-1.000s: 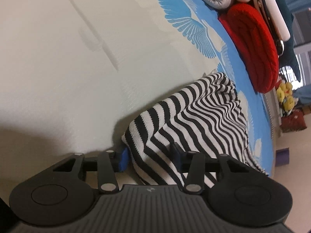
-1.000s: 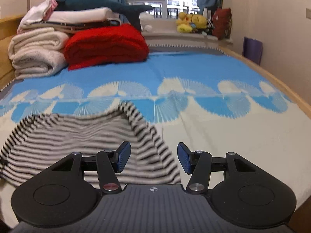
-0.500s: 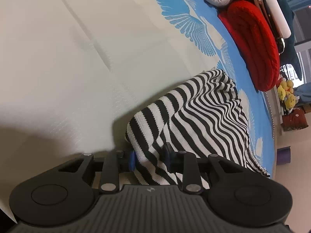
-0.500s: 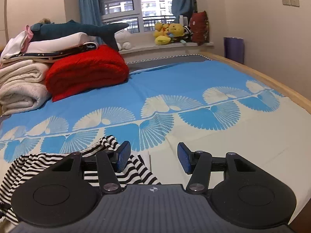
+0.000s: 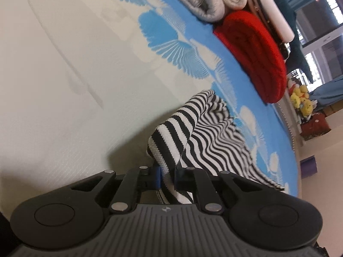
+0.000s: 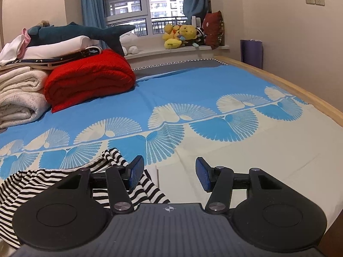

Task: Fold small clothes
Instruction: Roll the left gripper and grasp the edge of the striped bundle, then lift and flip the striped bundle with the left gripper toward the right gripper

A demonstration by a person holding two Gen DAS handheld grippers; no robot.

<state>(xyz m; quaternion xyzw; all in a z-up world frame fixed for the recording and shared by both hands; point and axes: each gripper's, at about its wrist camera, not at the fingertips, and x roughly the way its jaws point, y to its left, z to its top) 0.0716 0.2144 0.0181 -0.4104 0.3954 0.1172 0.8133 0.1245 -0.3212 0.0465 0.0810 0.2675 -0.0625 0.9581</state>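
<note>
A black-and-white striped garment (image 5: 205, 141) lies on the bed sheet (image 5: 75, 68). My left gripper (image 5: 167, 176) has its jaws closing on the garment's near corner, and the pads press the fabric, which is lifted into a raised fold. In the right wrist view the same striped garment (image 6: 49, 177) lies at the lower left, partly hidden behind the gripper body. My right gripper (image 6: 169, 175) stands open above the cream part of the sheet with nothing between its fingers; its left finger is over the garment's edge.
A red folded blanket (image 6: 90, 79) and a stack of white and cream folded blankets (image 6: 19, 98) sit at the far left of the bed, with a plush shark (image 6: 75, 33) on top. Plush toys (image 6: 182, 35) line the windowsill. The wooden bed edge (image 6: 300, 85) runs along the right.
The left gripper's jaws have drawn together on the striped garment's corner and lifted it off the sheet. The right gripper shifted right, so the garment now sits at its lower left.
</note>
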